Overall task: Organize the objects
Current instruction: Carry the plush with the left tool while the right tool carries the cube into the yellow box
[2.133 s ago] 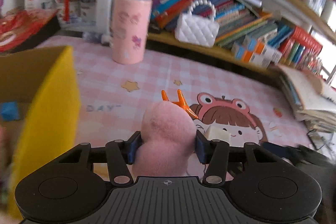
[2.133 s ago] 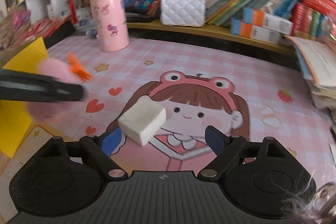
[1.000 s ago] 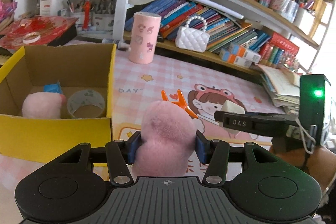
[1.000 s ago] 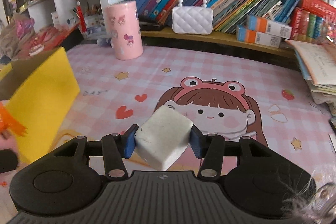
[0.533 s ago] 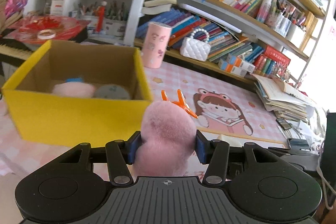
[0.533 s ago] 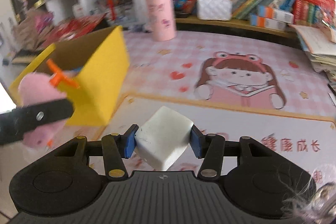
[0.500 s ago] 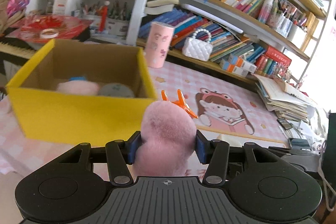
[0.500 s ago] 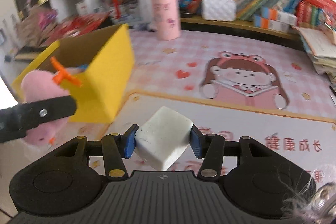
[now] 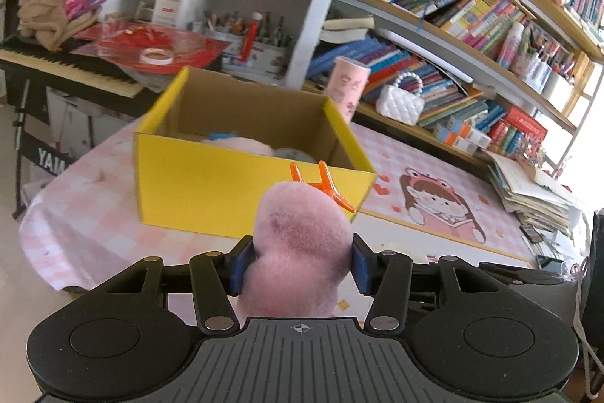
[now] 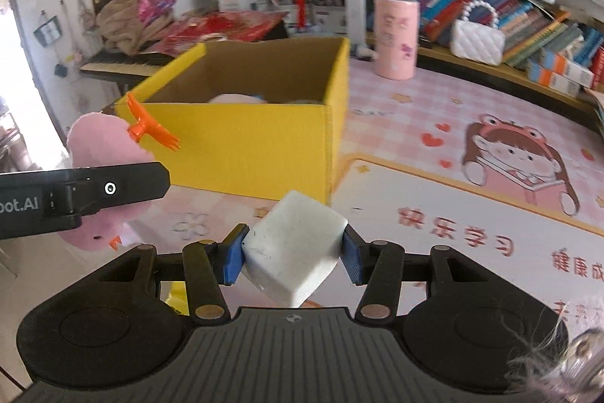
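Two grippers carry loads: our left gripper [image 9: 300, 265] clamps its fingers on a pink plush [image 9: 302, 252], our right gripper [image 10: 290, 259] on a white block [image 10: 292, 246], both above the surface [image 10: 472, 252], the yellow box [image 10: 249, 135] just beyond.

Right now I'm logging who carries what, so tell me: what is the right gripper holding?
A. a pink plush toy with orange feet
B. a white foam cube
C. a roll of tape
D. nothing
B: in the right wrist view the right gripper is clamped on the white foam cube, while the pink plush toy sits in the left gripper.
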{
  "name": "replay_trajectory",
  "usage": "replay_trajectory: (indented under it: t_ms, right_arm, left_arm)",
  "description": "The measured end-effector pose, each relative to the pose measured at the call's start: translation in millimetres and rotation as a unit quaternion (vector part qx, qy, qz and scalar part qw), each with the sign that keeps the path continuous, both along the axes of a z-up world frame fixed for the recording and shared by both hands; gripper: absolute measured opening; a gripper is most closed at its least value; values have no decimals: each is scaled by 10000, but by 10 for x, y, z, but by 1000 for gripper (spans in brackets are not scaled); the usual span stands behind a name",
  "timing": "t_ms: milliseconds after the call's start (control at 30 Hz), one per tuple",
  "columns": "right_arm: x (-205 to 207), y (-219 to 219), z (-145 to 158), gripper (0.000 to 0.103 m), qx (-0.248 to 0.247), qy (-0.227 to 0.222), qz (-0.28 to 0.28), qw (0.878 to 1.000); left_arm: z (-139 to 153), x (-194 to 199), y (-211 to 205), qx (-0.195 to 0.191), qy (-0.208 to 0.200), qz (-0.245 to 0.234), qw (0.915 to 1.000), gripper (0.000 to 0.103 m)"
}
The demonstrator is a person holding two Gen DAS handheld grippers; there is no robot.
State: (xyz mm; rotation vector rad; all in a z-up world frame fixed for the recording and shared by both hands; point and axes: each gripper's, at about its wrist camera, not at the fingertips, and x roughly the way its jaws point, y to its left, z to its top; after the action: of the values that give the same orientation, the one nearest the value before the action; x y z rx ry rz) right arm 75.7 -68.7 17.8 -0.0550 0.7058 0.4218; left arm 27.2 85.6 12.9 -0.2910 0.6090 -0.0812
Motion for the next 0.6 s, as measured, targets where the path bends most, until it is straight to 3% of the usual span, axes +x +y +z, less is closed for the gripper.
replay_trajectory:
  t_ms: [600]
  right_arm:
    - [-242,549,14,49,-61,-82,237,9997]
  left_arm:
    - [-17,-251,493,-72,-34,259,9996,50]
